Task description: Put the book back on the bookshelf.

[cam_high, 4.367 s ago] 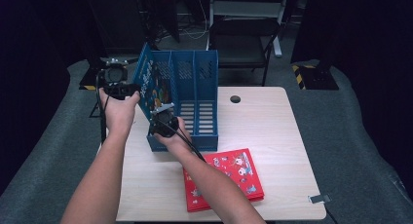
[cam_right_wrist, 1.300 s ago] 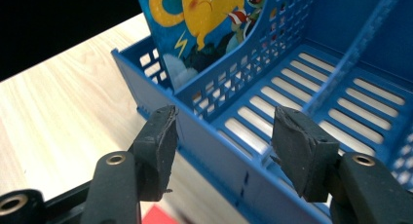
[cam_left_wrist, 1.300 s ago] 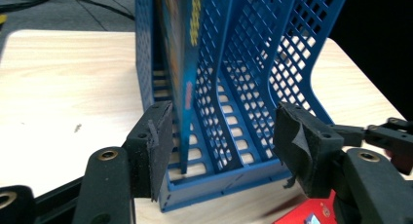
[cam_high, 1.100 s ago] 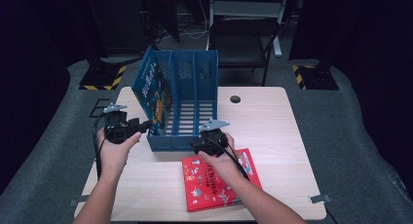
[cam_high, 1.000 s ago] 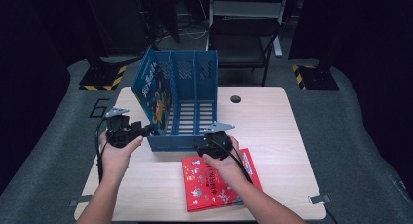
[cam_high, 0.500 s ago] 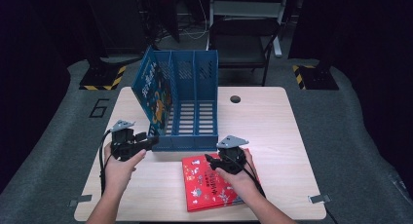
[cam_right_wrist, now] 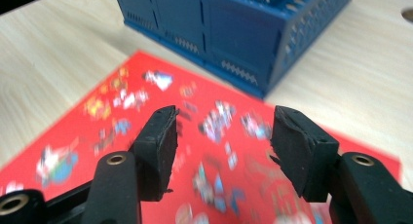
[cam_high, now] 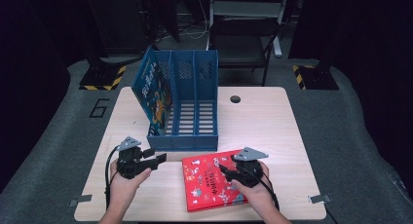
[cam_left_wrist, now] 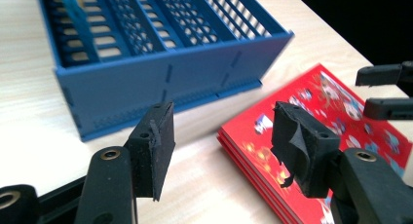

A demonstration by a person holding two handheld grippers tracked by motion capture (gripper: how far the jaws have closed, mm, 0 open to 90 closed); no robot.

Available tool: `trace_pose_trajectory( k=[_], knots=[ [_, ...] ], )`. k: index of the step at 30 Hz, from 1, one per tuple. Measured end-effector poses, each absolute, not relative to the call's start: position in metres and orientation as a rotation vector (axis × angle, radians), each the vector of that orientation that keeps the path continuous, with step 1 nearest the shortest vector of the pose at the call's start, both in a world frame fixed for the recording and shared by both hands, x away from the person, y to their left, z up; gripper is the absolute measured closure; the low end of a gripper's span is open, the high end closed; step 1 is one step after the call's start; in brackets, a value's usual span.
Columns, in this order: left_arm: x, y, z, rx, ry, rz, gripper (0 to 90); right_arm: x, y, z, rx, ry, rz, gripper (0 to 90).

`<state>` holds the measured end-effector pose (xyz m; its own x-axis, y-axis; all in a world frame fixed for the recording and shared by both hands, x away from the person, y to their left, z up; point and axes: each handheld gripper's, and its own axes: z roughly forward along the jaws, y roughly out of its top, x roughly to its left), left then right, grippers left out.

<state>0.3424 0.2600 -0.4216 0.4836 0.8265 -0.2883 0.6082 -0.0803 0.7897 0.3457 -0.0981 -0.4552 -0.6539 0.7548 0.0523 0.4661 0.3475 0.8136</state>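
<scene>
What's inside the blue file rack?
A book with a blue cover stands in the leftmost slot of the blue file rack. The other two slots look bare, showing their slatted floor. The rack's side wall covers the book's far face.

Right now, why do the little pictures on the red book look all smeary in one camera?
In the right gripper view the red book is close and blurred, its cartoons smeared, while the black jaws stay sharp. In the left gripper view the book looks clearer. In the high view the table is lit, the room around it dark.
</scene>
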Motion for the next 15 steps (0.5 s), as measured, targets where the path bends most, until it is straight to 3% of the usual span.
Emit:
trace_pose_trajectory(
  k=[15],
  knots=[
    [0.33, 0.245, -0.448, 1.857, 1.176, 0.264, 43.1, 0.328, -0.142, -0.467, 1.139, 2.239, 1.173, 39.3]
  ],
)
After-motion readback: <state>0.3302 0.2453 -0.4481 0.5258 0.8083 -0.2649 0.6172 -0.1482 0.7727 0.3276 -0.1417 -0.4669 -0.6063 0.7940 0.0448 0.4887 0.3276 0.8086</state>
